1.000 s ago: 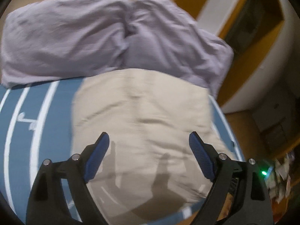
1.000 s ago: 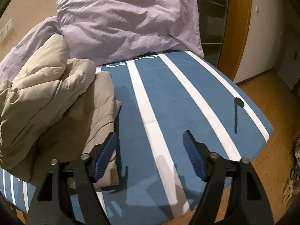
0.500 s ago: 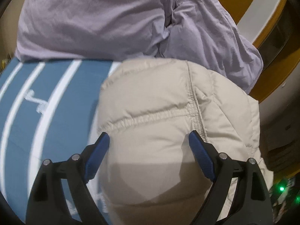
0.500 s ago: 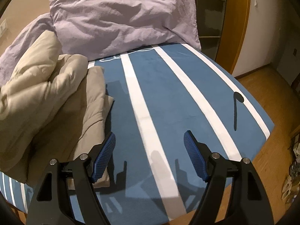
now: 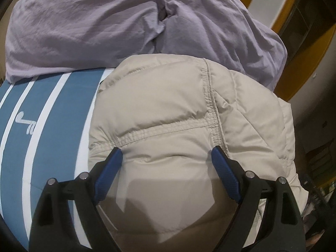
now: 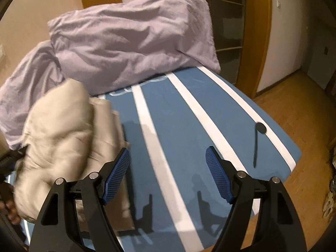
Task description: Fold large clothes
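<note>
A beige puffer jacket (image 5: 168, 109) lies bunched up on the blue bed with white stripes (image 5: 52, 109). My left gripper (image 5: 166, 161) is open and low over the jacket. A padded bulge fills the space between its blue pads, which stand at its sides without squeezing it. In the right wrist view the jacket (image 6: 61, 138) is a blurred heap at the left. My right gripper (image 6: 168, 168) is open above the bare striped bed (image 6: 180, 109), with nothing between its fingers. The left finger (image 6: 117, 176) is close beside the jacket's edge.
Two crumpled lilac pillows (image 6: 130, 42) lean at the head of the bed, just behind the jacket. A thin black mark with a round head (image 6: 257, 145) is near the bed's right edge. Wooden floor (image 6: 304, 126) and a door frame lie beyond. A hand (image 6: 8, 210) shows at the lower left.
My left gripper has come down and closer, so the jacket now fills its view between the fingers. My right gripper has risen a little. The jacket heap has shifted and looks blurred.
</note>
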Available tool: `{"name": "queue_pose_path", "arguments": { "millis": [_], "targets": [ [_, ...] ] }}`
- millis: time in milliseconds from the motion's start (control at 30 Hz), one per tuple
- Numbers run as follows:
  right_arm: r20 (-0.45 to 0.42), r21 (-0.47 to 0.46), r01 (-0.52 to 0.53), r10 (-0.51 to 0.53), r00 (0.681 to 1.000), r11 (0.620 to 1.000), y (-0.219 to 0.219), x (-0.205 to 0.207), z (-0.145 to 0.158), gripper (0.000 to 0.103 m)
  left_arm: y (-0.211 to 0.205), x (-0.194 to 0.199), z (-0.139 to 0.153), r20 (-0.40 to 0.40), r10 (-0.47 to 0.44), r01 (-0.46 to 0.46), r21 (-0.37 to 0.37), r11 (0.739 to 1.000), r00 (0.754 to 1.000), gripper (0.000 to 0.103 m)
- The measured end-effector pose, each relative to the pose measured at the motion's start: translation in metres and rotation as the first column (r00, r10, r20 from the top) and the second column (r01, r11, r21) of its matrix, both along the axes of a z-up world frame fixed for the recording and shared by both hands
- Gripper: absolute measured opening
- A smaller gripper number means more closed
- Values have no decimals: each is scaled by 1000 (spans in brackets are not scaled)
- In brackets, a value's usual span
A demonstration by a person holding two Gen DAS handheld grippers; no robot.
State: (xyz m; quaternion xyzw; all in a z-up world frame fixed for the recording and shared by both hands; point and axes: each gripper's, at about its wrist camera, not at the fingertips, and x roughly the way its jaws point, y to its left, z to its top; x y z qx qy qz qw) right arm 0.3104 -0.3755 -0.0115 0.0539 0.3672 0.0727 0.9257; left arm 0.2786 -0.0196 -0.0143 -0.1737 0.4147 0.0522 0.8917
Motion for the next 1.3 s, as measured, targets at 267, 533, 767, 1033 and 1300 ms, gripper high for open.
{"name": "queue_pose_path", "arguments": {
  "millis": [267,533,767,1033,1300],
  "targets": [
    [28,65,-187,186,982,980,47,-5,20,42,-11,5,-8,15,-4,4,42,999,1000,88],
    [42,28,-329,328,944,944,94,-17,16,30,-7,5,-9,18,-4,3,41,999,1000,89],
    [1,-10,-323,323,946,946,102,-10,-8,30,-8,5,-8,22,-7,6,44,999,1000,92],
    [-3,-7,-322,322,947,947,101,-6,-34,30,-14,3,-5,30,-31,28,88,996,999,101],
    [19,32,-318,318,948,947,97,-5,-52,30,-22,3,-6,33,-42,37,130,991,999,101]
  ]
}}
